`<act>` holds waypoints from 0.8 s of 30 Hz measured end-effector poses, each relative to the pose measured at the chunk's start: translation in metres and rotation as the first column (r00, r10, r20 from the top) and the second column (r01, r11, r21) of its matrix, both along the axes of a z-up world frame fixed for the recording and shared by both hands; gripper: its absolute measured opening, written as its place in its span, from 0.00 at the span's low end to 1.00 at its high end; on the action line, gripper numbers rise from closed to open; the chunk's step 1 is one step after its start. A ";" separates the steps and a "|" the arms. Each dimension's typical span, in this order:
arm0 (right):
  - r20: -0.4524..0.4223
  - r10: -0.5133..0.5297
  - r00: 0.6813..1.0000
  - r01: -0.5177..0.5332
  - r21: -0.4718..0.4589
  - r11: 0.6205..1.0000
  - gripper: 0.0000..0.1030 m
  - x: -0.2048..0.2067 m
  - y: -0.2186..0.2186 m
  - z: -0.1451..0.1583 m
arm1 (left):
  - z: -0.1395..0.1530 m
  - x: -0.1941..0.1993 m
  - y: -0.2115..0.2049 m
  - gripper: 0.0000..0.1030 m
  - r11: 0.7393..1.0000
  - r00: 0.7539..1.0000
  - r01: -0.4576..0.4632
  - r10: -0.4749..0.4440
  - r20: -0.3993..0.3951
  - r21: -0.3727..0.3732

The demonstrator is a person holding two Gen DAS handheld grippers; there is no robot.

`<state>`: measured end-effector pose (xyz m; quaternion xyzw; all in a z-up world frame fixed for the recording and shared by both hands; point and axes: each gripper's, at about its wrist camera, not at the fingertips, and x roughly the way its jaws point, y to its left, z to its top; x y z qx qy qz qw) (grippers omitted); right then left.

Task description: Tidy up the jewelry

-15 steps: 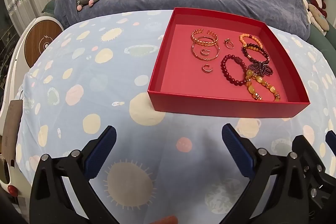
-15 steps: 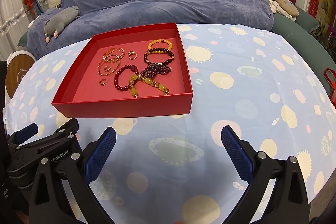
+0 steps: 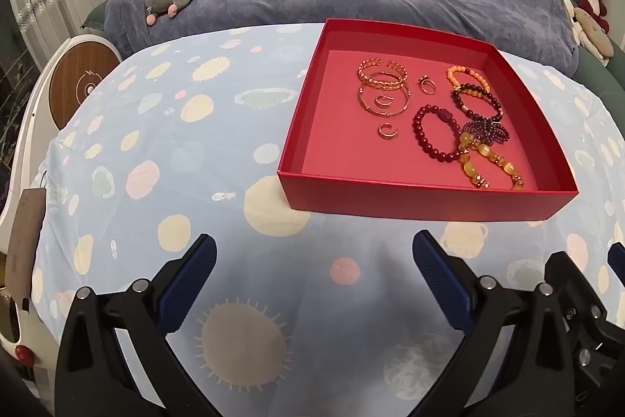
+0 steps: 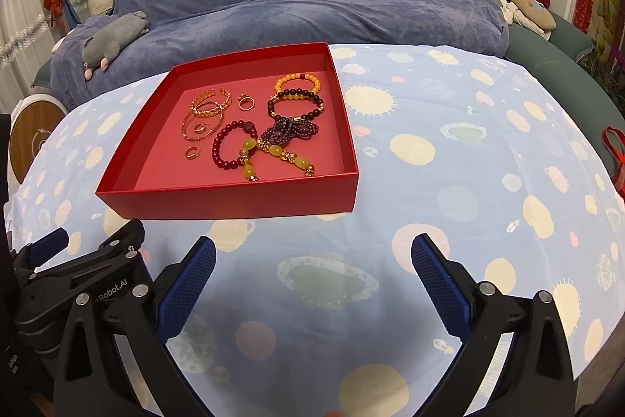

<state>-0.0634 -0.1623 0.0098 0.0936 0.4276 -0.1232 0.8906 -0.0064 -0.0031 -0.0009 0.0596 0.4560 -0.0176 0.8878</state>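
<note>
Jewelry, bracelets and rings, is lying inside the red box (image 3: 425,200) on the spotted tablecloth (image 3: 164,151); left gripper (image 3: 314,274) and right gripper (image 4: 312,272) are hovering side by side before it, jaws spread wide, gripping nothing

The room light is soft and even. Faint gray shadows lie on the spotted cloth (image 3: 156,143) near each tool. Both pictures look sharp, bend round at their edges, and have dark corners.
</note>
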 end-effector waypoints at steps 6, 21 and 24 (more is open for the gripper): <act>0.000 0.000 1.000 0.000 0.001 1.000 0.94 0.000 0.000 0.000 | -0.001 0.005 0.003 0.93 1.000 1.000 0.005 -0.005 -0.020 -0.012; 0.001 0.001 1.000 -0.001 -0.001 1.000 0.94 -0.001 0.000 0.001 | 0.000 0.005 0.003 0.93 1.000 1.000 0.003 -0.003 -0.023 -0.016; 0.001 0.000 1.000 0.000 0.000 1.000 0.94 -0.001 0.000 0.001 | 0.001 0.005 0.003 0.93 1.000 1.000 0.001 -0.002 -0.024 -0.016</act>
